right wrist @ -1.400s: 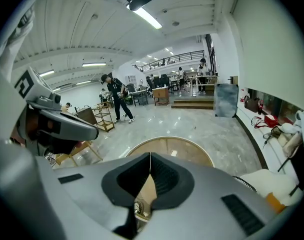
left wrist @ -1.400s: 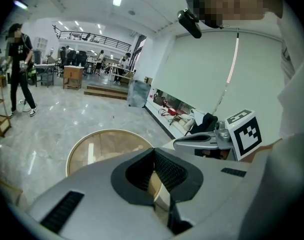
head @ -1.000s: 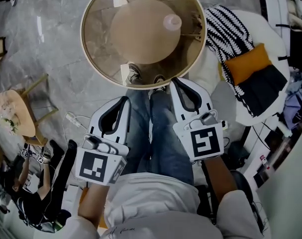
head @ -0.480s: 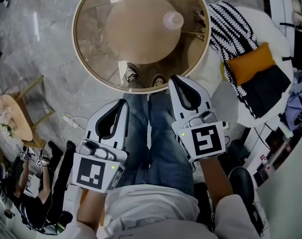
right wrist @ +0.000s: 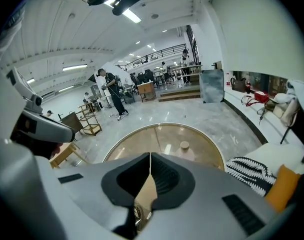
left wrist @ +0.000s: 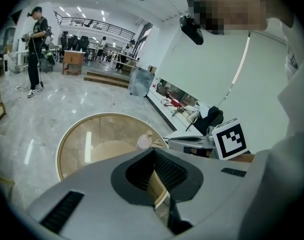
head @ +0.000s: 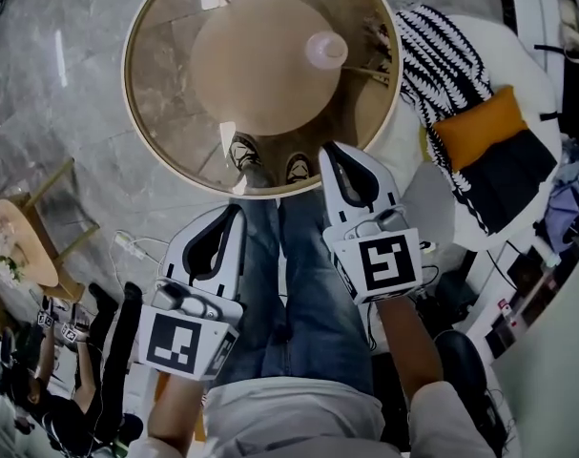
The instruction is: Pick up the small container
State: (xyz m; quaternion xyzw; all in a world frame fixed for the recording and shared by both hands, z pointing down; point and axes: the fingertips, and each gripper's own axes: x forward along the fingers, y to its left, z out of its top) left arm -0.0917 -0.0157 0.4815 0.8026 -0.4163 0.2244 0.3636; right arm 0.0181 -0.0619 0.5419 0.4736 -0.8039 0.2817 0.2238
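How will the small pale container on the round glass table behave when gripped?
The small container looks like translucent plastic, so it is probably light and slightly squeezable. It stands upright with a narrower cap, so a high push may tip it. The glass table looks smooth; it could slide if nudged.

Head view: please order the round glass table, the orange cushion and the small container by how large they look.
1. round glass table, by far the largest
2. orange cushion
3. small container, the smallest

blue jeans (head: 308, 299), white top (head: 299, 416), dark sneakers (head: 244, 151)
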